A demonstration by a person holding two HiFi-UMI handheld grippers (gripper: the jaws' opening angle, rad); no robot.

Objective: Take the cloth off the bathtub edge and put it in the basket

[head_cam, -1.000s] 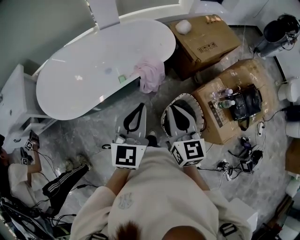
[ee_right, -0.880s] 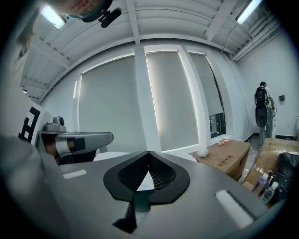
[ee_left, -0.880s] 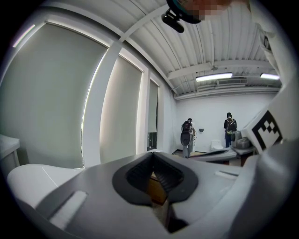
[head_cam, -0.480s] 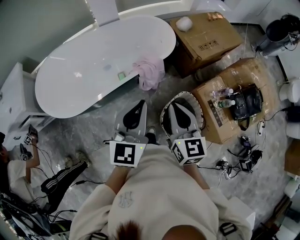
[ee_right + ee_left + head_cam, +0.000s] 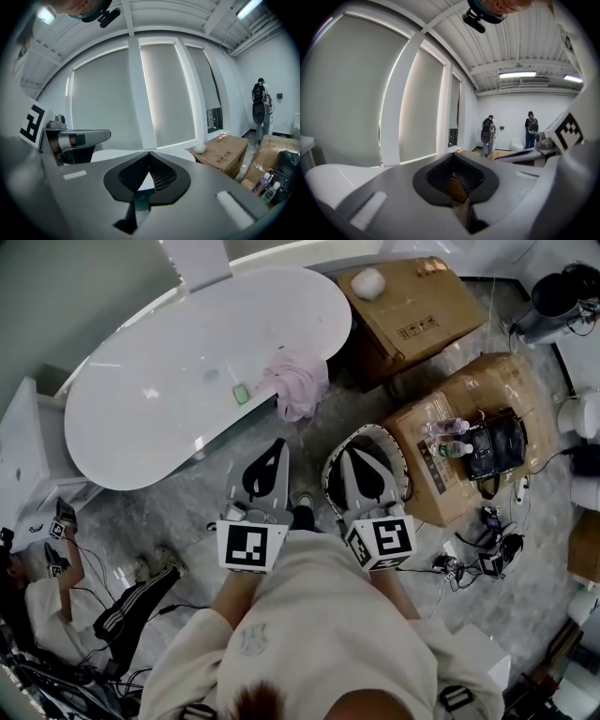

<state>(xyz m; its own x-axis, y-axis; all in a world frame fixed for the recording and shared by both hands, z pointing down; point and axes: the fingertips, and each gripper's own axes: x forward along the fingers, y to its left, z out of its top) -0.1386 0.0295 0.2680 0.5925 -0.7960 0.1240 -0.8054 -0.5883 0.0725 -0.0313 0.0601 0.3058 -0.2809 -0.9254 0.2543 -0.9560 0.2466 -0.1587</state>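
Hovering mid-frame, your left gripper (image 5: 277, 448) and right gripper (image 5: 353, 456) are clenched on nothing. The pink cloth (image 5: 298, 381) drapes the bathtub (image 5: 178, 371) edge above them. The basket (image 5: 328, 472) sits beneath the right gripper. The print on the cardboard box (image 5: 412, 296) is unreadable; the second box (image 5: 441, 486) carries bottles (image 5: 445, 432) and a black bag (image 5: 495, 442).

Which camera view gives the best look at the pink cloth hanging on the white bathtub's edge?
The head view: the crumpled pink cloth shows whole from above, draped over the rim of the white oval bathtub. Both gripper views look level towards the windows and show none of the cloth.
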